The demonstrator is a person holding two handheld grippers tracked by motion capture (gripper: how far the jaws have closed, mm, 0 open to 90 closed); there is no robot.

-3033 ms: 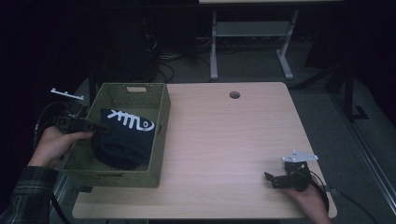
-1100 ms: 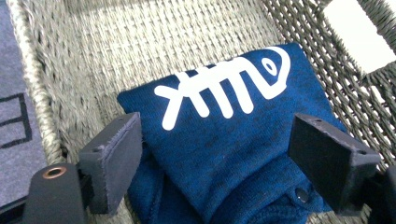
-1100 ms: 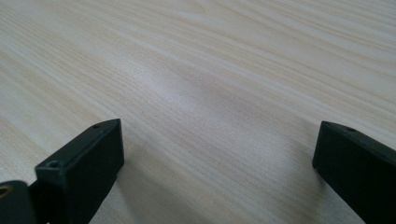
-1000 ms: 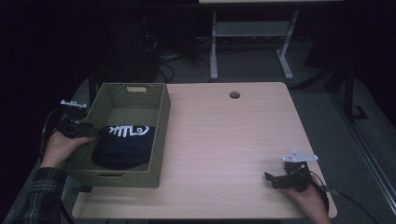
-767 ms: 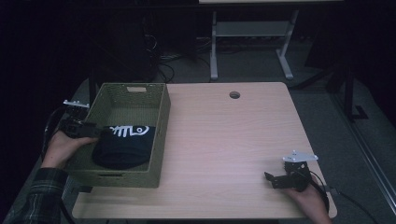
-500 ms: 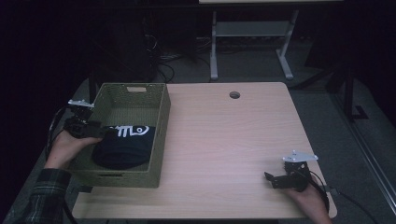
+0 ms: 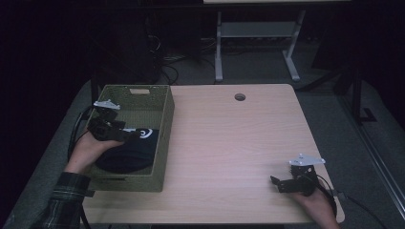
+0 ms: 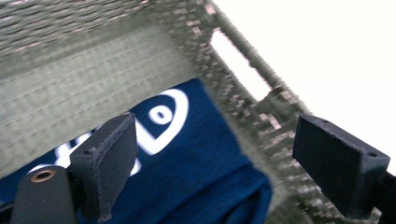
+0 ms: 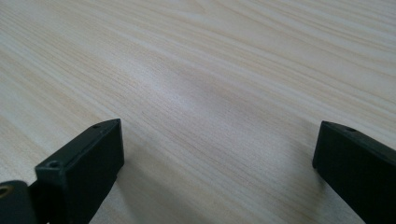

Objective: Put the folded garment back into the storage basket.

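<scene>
A dark navy garment (image 7: 129,155) with a white print lies in the olive woven basket (image 7: 162,138) at the table's left. My left gripper (image 7: 120,134) hovers inside the basket over the garment's far end, a hand behind it. In the left gripper view my left gripper (image 8: 224,158) is open; nothing sits between the jaws, and the navy garment (image 8: 187,168) and the basket wall (image 8: 93,70) lie beyond them. My right gripper (image 7: 279,183) rests near the table's front right corner. My right gripper (image 9: 219,158) is open over bare wood (image 9: 210,70).
The light wooden table (image 7: 239,143) has a round cable hole (image 7: 239,97) near its far edge. Beyond it stand a metal table frame (image 7: 258,43) and cables on the dark floor. Cables trail from both grippers.
My left gripper has moved from the basket's left side farther away and over the garment. The garment has settled lower and flatter in the basket. My right gripper has stayed still.
</scene>
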